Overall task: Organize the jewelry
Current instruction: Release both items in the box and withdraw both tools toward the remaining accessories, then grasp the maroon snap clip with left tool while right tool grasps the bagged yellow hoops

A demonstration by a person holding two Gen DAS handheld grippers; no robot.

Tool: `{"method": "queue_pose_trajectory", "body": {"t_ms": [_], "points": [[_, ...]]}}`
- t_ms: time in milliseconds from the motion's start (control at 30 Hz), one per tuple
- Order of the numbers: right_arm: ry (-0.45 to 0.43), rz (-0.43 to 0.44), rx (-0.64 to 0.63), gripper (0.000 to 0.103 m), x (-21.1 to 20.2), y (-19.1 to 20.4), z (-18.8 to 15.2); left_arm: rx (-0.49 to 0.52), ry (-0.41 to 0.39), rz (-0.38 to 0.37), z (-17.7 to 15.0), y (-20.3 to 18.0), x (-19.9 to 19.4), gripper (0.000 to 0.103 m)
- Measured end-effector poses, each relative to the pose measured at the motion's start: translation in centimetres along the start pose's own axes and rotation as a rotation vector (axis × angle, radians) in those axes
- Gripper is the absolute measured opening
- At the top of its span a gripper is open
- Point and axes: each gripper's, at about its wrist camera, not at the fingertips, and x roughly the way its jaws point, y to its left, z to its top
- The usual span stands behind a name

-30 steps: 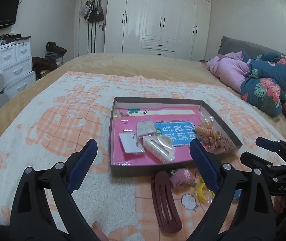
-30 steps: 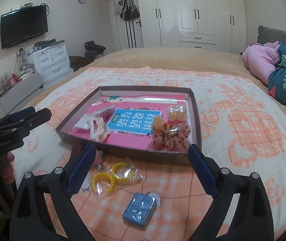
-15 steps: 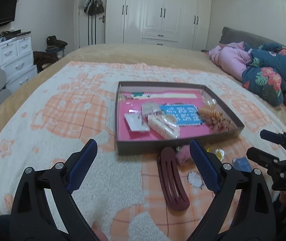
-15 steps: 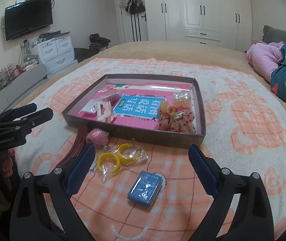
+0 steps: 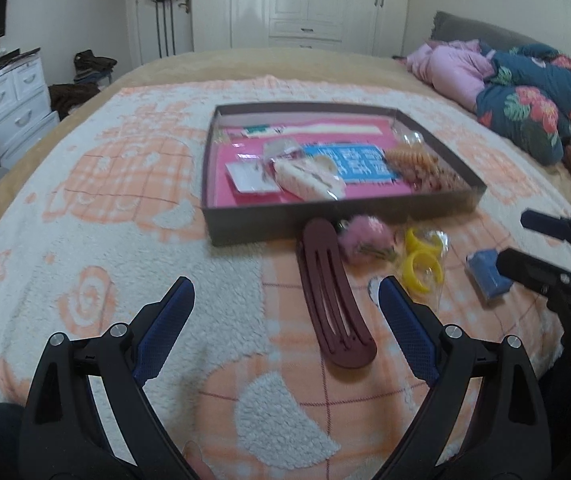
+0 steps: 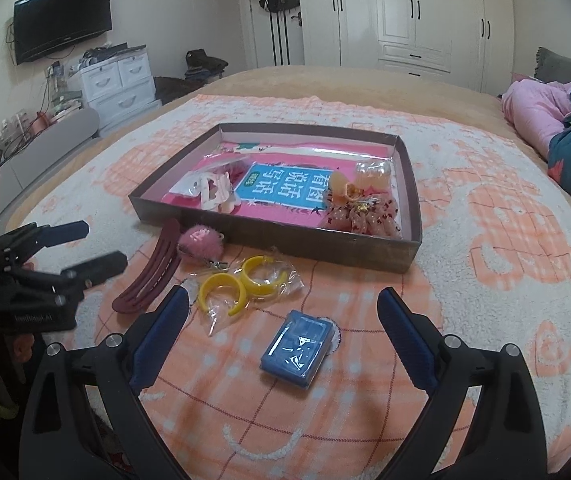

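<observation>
Inside tray (image 6: pixel 412 216), blue label (image 6: pixel 285 190) reads 看图说话写话; both grippers (image 5: pixel 285 300) (image 6: pixel 281 308) gape empty.

place: home bedroom | cues: bed (image 6: pixel 485 92), wardrobe (image 6: pixel 405 12), wall TV (image 6: pixel 62 15), drawers (image 6: pixel 119 82)

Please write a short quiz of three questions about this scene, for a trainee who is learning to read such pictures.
1. True or false: the maroon hair clip lies inside the tray.
2. Which thing lies between the right gripper fingers' line of view? A. blue box B. pink pompom C. hair clip
3. Fill in: the yellow hoops are sealed in a clear ____.

Key
1. False: it lies on the blanket, in front of the tray.
2. A
3. bag

Both grippers, left too, are open and hold nothing.
</observation>
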Motion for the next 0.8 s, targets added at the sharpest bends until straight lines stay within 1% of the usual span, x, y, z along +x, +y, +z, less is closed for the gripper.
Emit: {"method": "queue_pose_trajectory", "body": {"t_ms": [67,167,300,433,533,667,733,800], "points": [[0.015,0.006,0.0,0.093,0.4,-0.1,0.1,0.016,0.019,-0.007,-0.2,-0.4,0.5,0.084],[0.036,0.011,-0.003,0.093,1.1,-0.4,0.2,0.039,0.048,-0.025,-0.6,-1.0,1.2,0.081],[0.066,0.008,-0.019,0.093,2.1,-0.6,0.3,0.041,0.078,-0.043,-0.9,-1.3,2.2,0.076],[0.084,0.012,-0.048,0.093,3.2,-0.7,0.9,0.043,0.126,-0.066,-1.2,-1.6,3.3,0.074],[0.097,0.034,-0.056,0.093,3.8,-0.8,1.4,0.049,0.141,-0.066,-1.3,-1.7,3.8,0.074],[0.132,0.063,-0.078,0.093,4.9,-0.7,1.8,0.054,0.15,-0.057,-1.3,-1.7,4.2,0.069],[0.146,0.072,-0.103,0.093,5.3,-0.5,2.0,0.056,0.15,-0.049,-1.2,-1.7,4.3,0.065],[0.154,0.083,-0.112,0.093,5.5,-0.3,2.1,0.056,0.149,-0.035,-1.1,-1.5,4.3,0.054]]}}
